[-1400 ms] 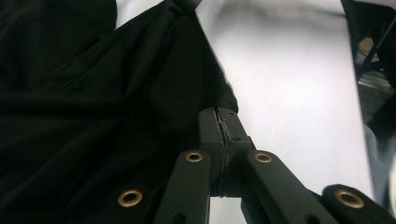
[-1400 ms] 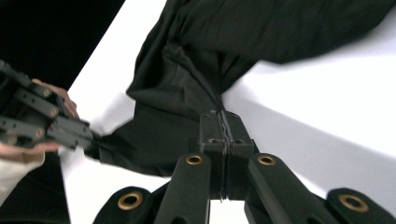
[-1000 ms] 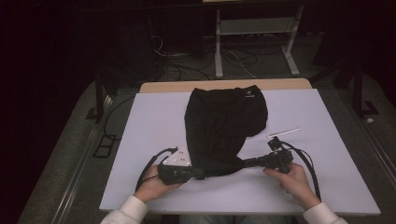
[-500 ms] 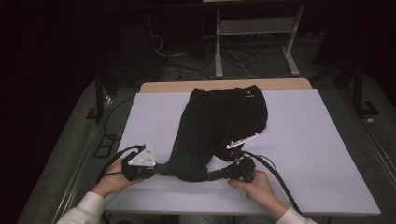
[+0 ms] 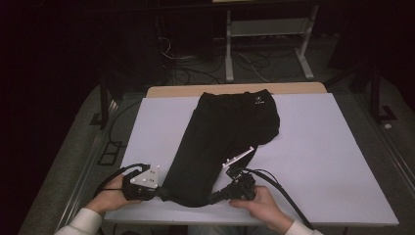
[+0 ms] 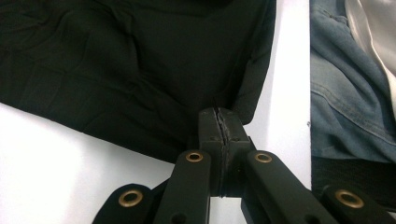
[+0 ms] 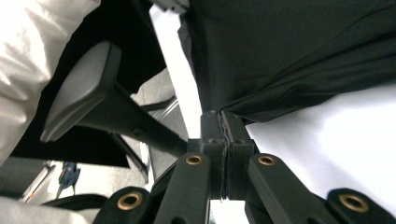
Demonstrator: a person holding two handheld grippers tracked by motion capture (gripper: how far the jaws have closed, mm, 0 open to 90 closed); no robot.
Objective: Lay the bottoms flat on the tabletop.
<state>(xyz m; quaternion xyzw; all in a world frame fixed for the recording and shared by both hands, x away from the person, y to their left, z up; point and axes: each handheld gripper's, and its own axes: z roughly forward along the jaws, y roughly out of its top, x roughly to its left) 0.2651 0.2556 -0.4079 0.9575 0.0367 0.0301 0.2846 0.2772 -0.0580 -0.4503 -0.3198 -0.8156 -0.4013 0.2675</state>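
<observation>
black garment (image 5: 220,142) on white table (image 5: 333,161), nothing nearby

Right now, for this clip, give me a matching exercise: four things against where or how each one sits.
Things:
1. left claw
2. right claw
3. black garment
4. white table

States:
A. spread lengthwise from the far edge to the near edge
B. shut on the garment's near left corner
C. bears the garment
D. shut on the garment's near right corner

Pairs: 1-B, 2-D, 3-A, 4-C
</observation>
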